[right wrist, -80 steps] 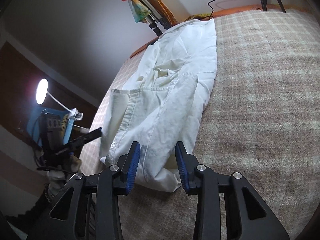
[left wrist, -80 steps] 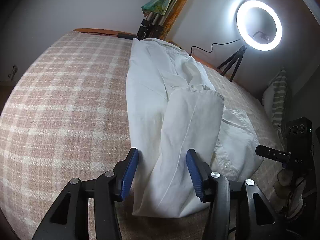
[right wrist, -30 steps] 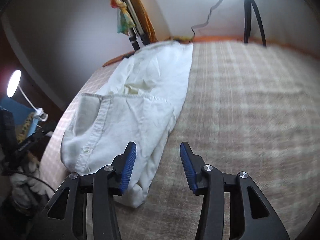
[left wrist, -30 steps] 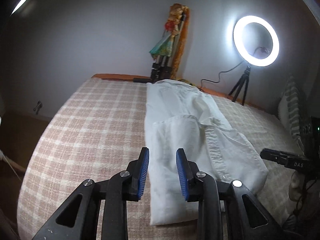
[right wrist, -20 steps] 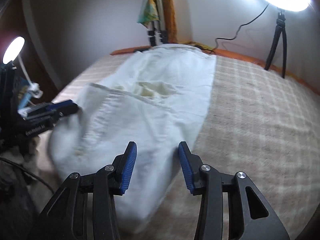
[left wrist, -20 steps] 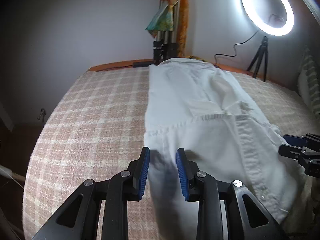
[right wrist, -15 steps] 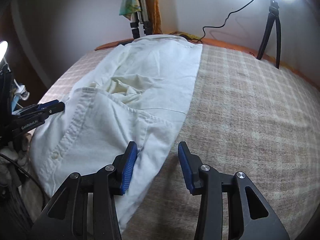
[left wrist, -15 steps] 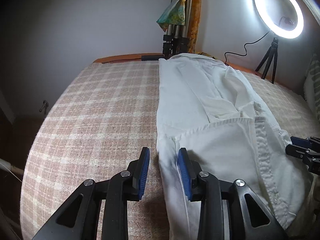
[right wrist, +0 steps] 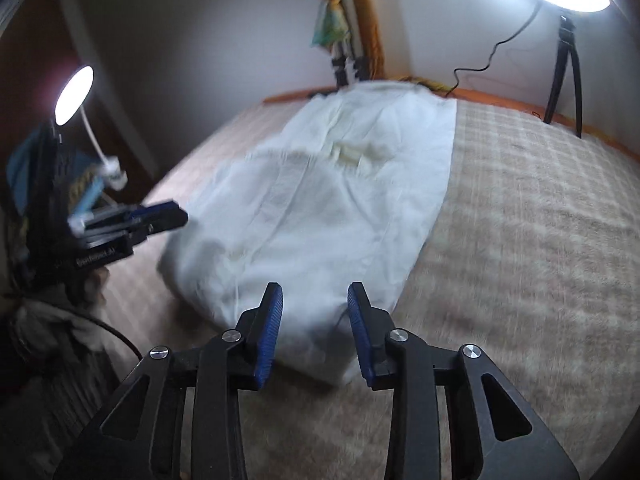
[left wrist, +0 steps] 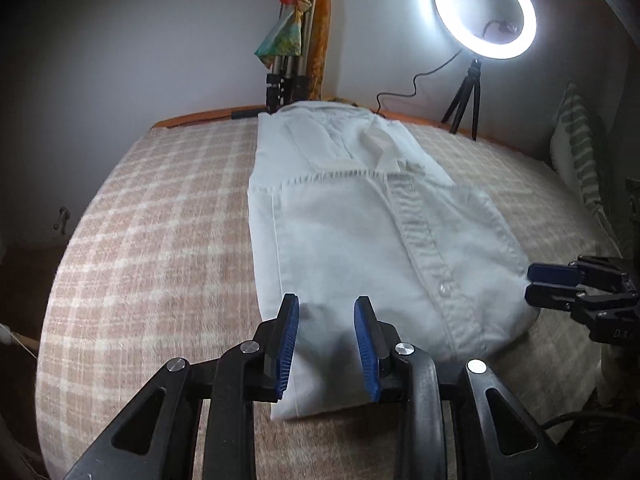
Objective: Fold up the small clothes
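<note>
Shirt [left wrist: 360, 240] lies flat mid-frame, sides tucked in. Your left gripper [left wrist: 326, 344] and right gripper [right wrist: 314, 330], right just narrowing, hover part-open at near hem, probably empty, ready to lift.

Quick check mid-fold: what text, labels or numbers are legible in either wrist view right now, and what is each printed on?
"D A": white letters on the right gripper body in the left wrist view, cut off at the frame edge.
White lettering on the left gripper body in the right wrist view: too blurred to read.
White shirt: no text visible.

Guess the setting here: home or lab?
Likely a home bedroom set up for filming: a white shirt on a plaid blanket over a bed, a ring light, and a striped pillow.
</note>
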